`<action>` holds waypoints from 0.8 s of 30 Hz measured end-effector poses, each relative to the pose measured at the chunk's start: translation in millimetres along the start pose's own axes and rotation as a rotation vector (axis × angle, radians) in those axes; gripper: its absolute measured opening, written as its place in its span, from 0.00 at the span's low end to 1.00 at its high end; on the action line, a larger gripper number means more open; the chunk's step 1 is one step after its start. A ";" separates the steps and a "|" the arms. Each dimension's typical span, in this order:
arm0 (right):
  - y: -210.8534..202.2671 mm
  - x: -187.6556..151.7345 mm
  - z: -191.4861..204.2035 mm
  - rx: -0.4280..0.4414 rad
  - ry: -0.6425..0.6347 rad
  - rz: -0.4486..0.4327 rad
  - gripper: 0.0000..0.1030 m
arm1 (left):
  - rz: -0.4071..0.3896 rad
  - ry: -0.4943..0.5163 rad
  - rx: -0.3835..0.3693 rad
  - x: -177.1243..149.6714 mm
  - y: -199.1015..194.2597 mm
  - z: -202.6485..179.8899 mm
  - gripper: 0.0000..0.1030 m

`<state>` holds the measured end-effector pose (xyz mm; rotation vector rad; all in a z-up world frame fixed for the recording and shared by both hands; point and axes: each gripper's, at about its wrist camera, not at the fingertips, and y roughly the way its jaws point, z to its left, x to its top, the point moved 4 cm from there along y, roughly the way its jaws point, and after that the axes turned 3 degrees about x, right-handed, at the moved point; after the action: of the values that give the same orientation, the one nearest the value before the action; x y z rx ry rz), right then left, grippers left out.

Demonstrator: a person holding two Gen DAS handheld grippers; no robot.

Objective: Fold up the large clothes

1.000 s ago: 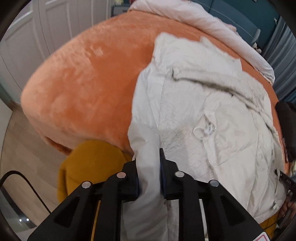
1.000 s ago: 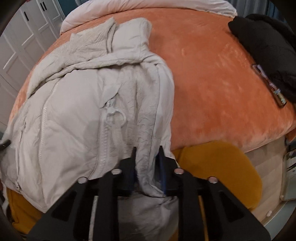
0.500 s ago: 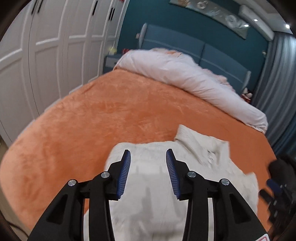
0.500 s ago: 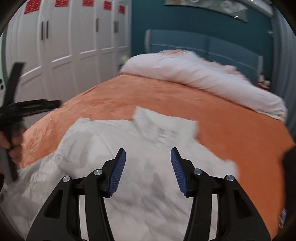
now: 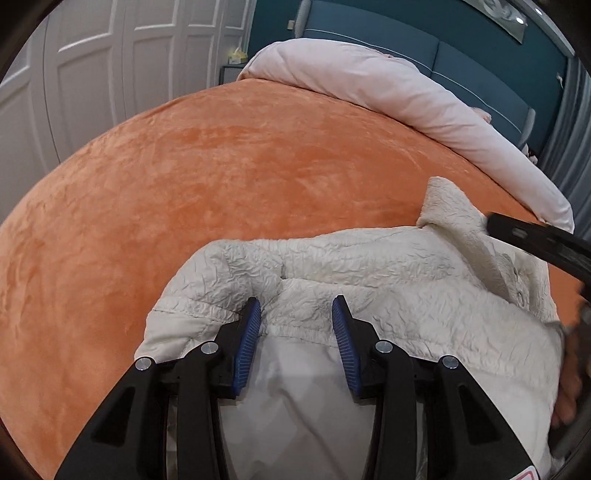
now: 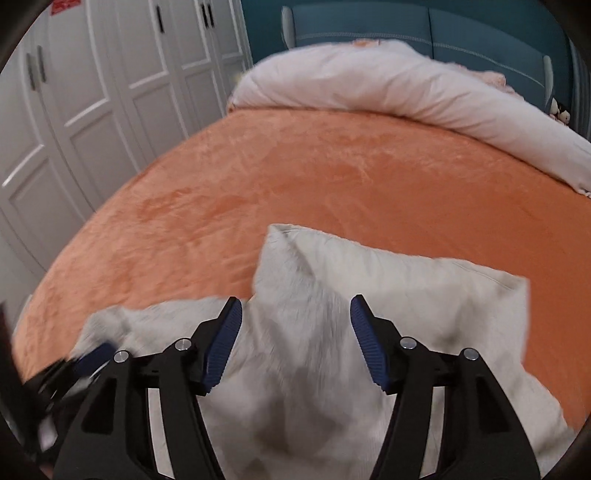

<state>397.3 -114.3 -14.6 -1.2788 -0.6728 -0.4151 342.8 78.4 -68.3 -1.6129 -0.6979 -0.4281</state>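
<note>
Item one, nearest: my left tool [image 5: 295,314], black two-finger frame with blue ribbed pads [image 5: 246,354], jaws spread apart and pinching nothing, angled down over the garment. Item two: my right tool [image 6: 295,314], same build, jaws opening at this moment, pads clear of the cloth beneath and nothing gripped between them; it also shows as a dark bar at the right edge of the left wrist view, with part of my hand [image 5: 569,376] below it. Item three: the cream-white crinkled puffer jacket with smooth pale lining [image 5: 388,280], lying on the near part of the bed directly under both tools, one layer turned over so that an elasticated hem lies between the left tool's fingers, a fleecy collar corner [image 5: 448,206] sticking up at its far right; in the right wrist view the jacket is blurred. Item four: the orange plush bed cover [image 5: 240,158], spreading beyond the jacket in every direction. Item five: a rolled pale pink duvet [image 5: 406,96] lying across the far end of the bed. Item six: a teal padded headboard [image 6: 424,29] behind it. Item seven: white panelled wardrobe doors [image 6: 110,81] along the left wall.
</note>
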 end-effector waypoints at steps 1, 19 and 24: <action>13.3 1.6 -2.0 -0.007 0.008 0.025 0.59 | 0.000 -0.010 -0.005 0.2 1.5 1.7 0.38; -90.8 -74.7 -146.0 -0.058 0.678 -0.292 0.24 | -0.048 -0.005 -0.041 29.1 -27.6 -13.6 0.39; -98.5 -111.9 -150.5 -0.059 0.545 -0.165 0.21 | -0.093 0.041 -0.209 74.9 -57.8 -85.4 0.43</action>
<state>286.4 -293.3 -37.7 -1.0988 -0.3028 -0.8851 370.6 12.4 37.1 -1.7671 -0.7176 -0.6172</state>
